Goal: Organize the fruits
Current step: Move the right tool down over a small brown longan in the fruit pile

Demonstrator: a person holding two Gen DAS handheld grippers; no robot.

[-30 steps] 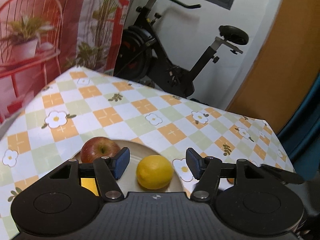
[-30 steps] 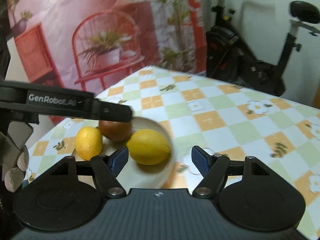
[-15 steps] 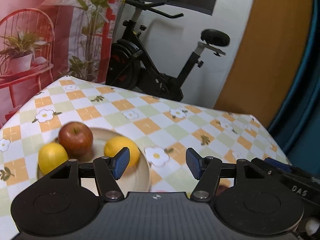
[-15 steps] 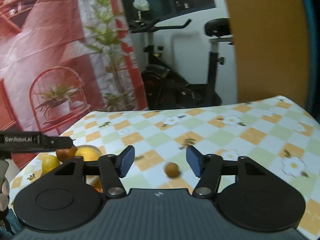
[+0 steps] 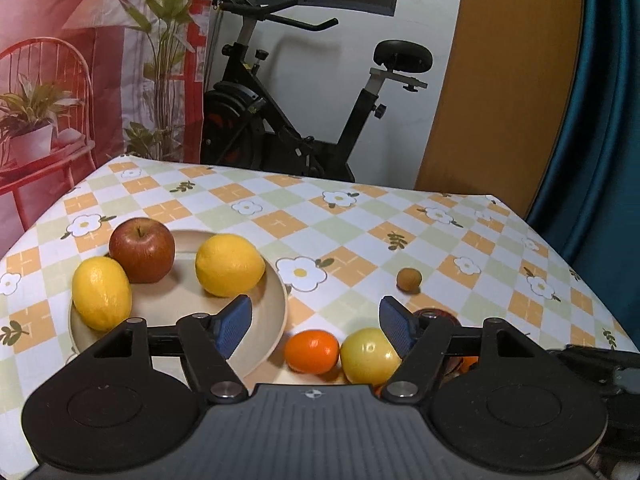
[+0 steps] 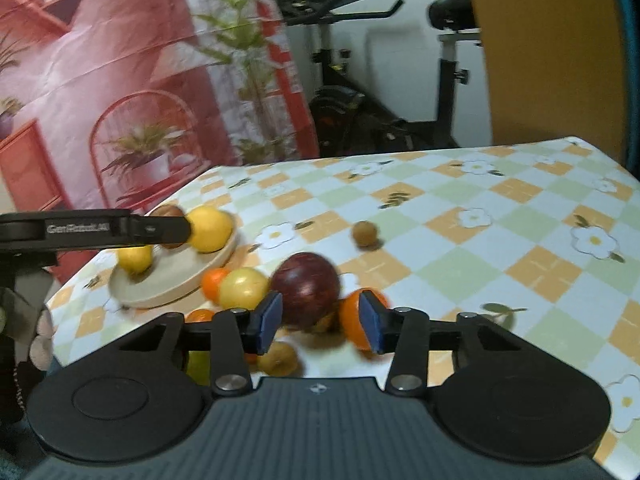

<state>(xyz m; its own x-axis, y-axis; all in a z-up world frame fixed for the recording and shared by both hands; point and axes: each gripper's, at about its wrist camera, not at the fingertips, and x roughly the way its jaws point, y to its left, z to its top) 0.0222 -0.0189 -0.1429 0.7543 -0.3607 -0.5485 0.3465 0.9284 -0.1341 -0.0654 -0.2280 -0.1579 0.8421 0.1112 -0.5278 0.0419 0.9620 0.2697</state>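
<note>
Left of the left gripper's (image 5: 316,322) jaws, the plate (image 5: 276,308) is carrying two lemons (image 5: 101,293) and a red apple (image 5: 142,249); a second ago the nearer lemon (image 5: 229,265) was sitting squarely between the pads, so this gripper is backing away with nothing in it, jaws standing wide apart. Between those jaws, a small orange (image 5: 312,351) and a pale yellow fruit (image 5: 370,355) are now lying loose on the tablecloth (image 5: 360,216).

The right gripper (image 6: 319,322) is swinging over from the plate toward the unsorted pile (this view is motion-blurred). Its jaws are partly open and empty; a dark purple fruit (image 6: 306,287) is lying just beyond the gap, an orange (image 6: 352,322) against the right pad. That purple fruit is probably the next pick.
</note>
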